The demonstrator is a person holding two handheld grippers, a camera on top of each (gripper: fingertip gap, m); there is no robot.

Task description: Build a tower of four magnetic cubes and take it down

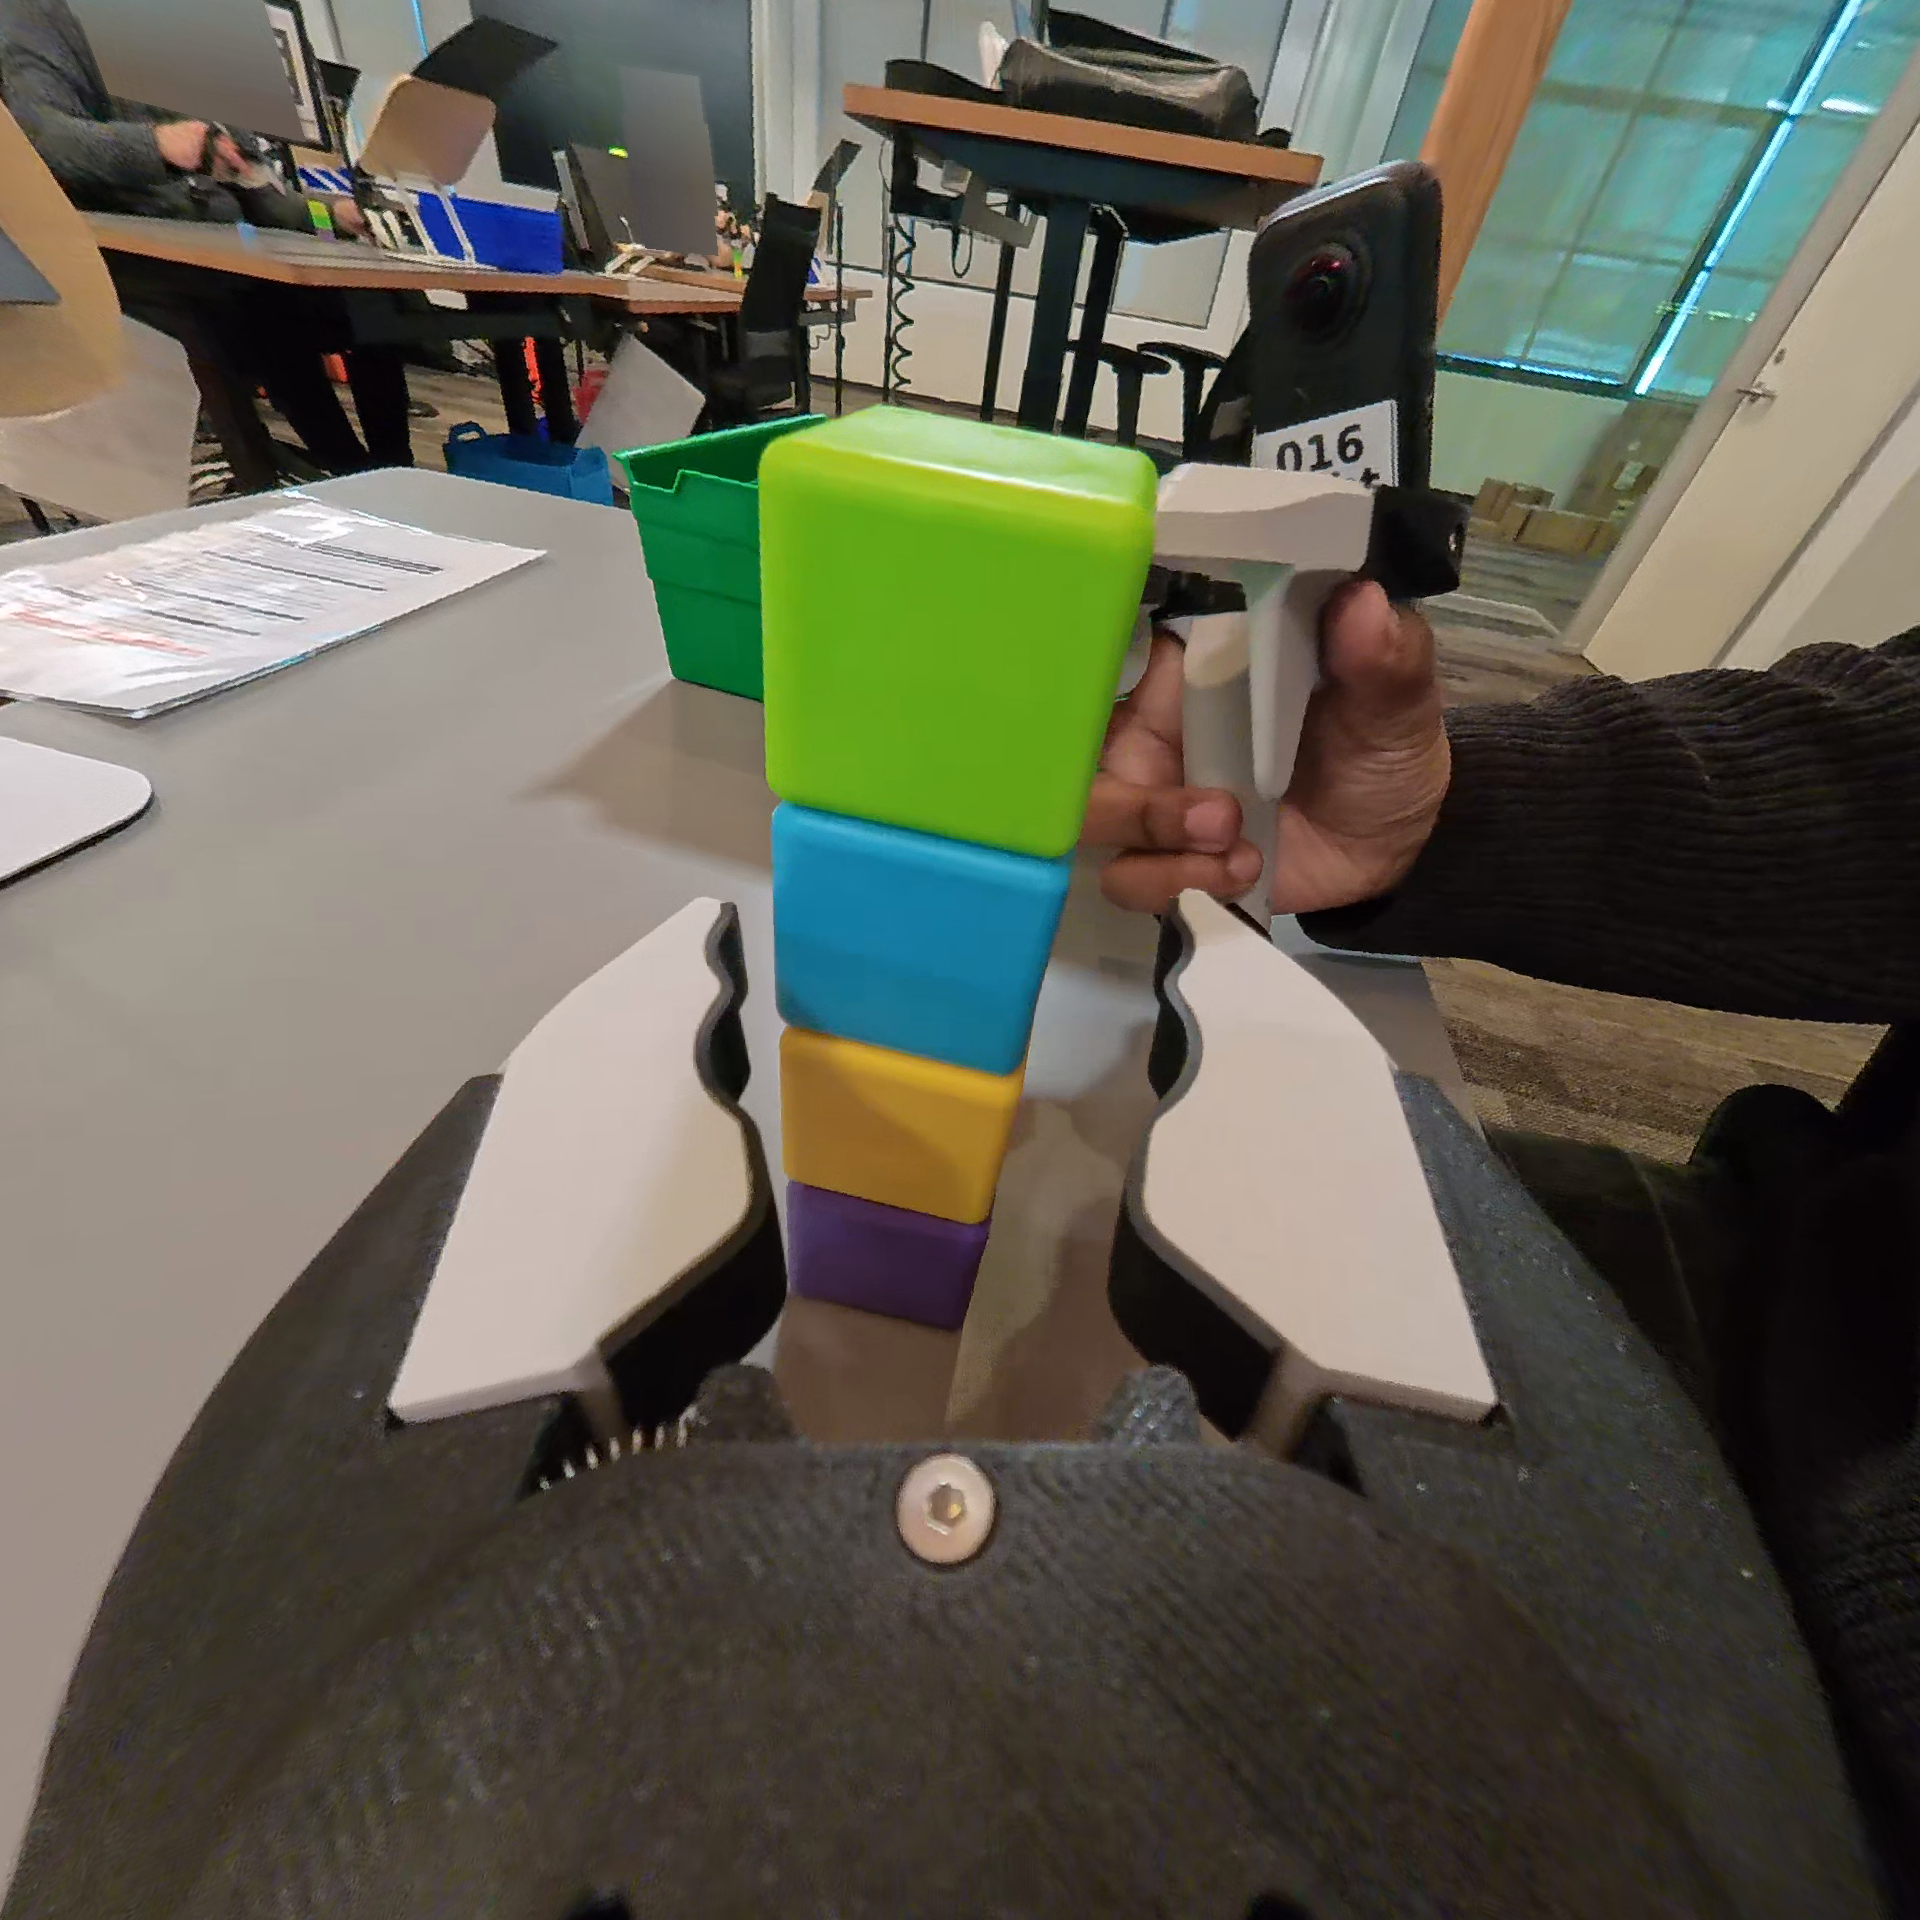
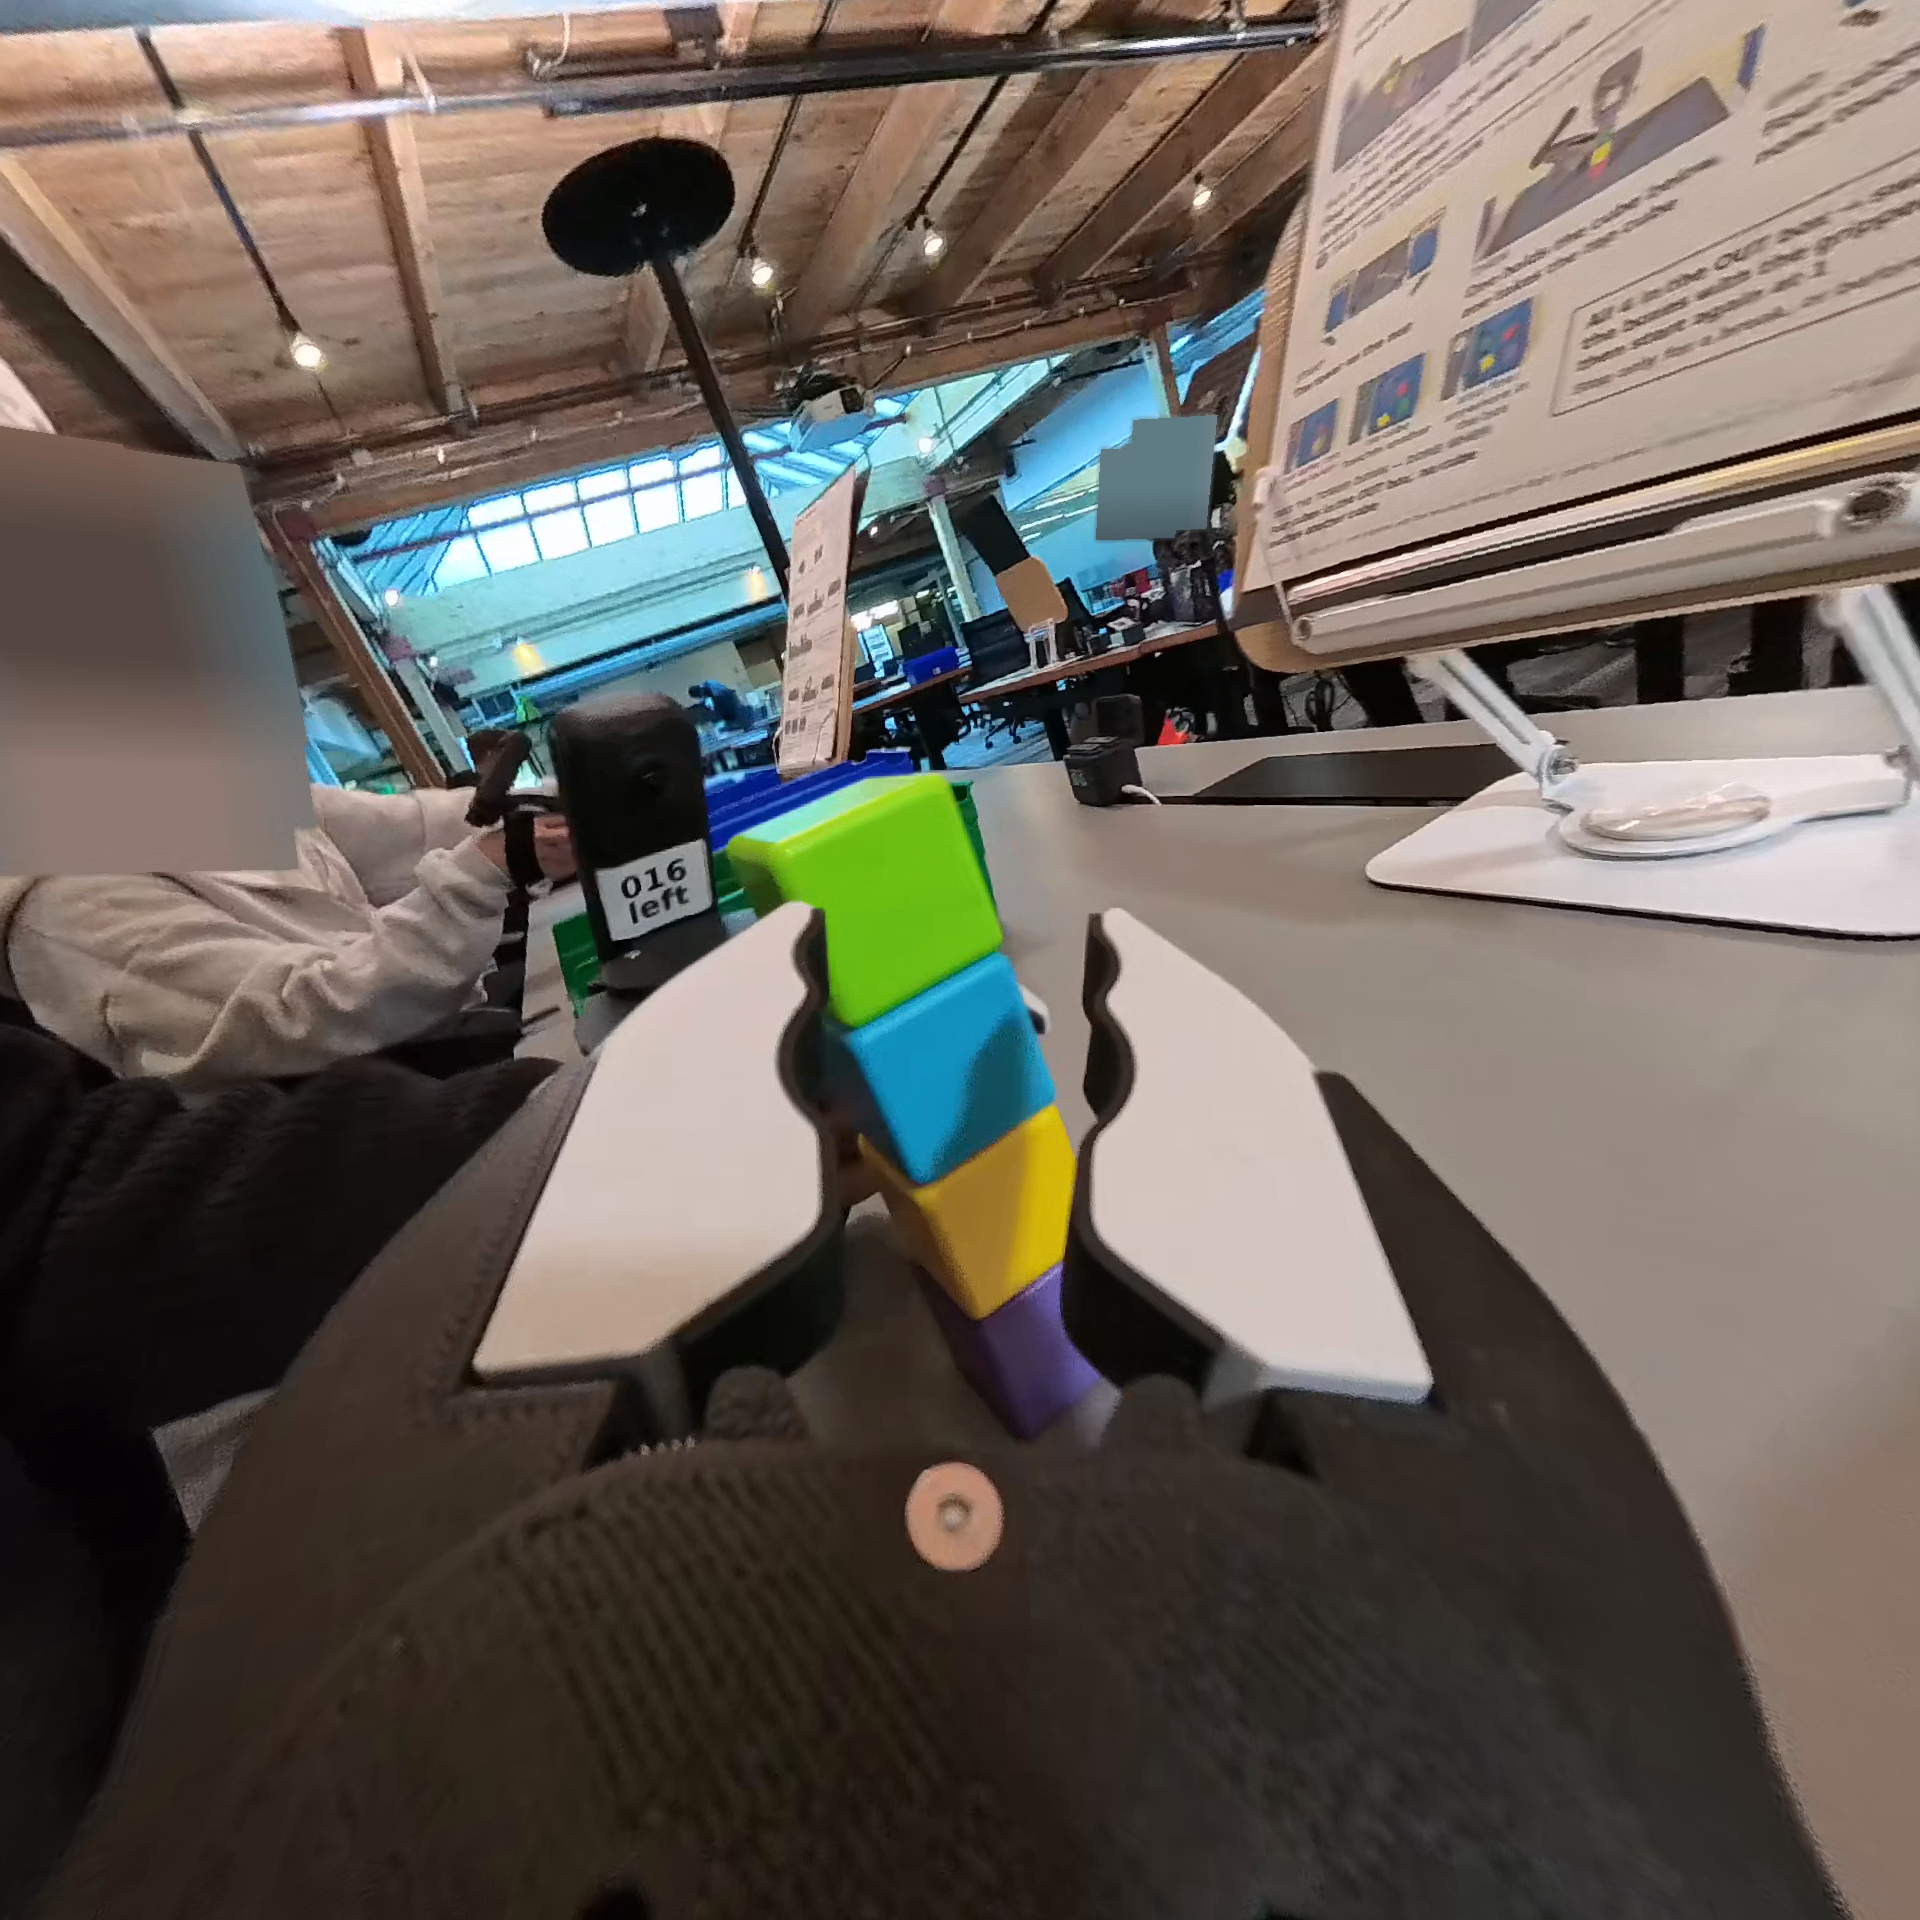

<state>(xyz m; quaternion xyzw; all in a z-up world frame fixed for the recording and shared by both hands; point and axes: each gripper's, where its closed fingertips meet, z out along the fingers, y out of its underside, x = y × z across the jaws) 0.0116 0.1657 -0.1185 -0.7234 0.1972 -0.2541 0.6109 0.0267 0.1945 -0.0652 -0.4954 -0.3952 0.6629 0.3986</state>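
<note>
A tower of four cubes stands on the grey table [image 1: 312, 935]: green cube [image 1: 951, 623] on top, then blue cube [image 1: 914, 935], yellow cube [image 1: 894, 1122] and purple cube [image 1: 883, 1257] at the bottom. My left gripper [image 1: 951, 935] is open, its fingers on either side of the tower with gaps. My right gripper [image 2: 951, 935] is open and straddles the same tower closely: green cube [image 2: 883, 894], blue cube [image 2: 945, 1070], yellow cube [image 2: 997, 1216], purple cube [image 2: 1023, 1351]. In the left wrist view the right gripper [image 1: 1257, 520] shows behind the green cube, its fingers hidden.
A green bin [image 1: 696, 561] stands just behind the tower. A printed sheet [image 1: 239, 592] and a white stand base [image 1: 52, 810] lie at the left. An instruction board on a stand [image 2: 1610, 260] with a white base [image 2: 1662, 852] is at the right. A person's sleeve [image 2: 260, 935] is nearby.
</note>
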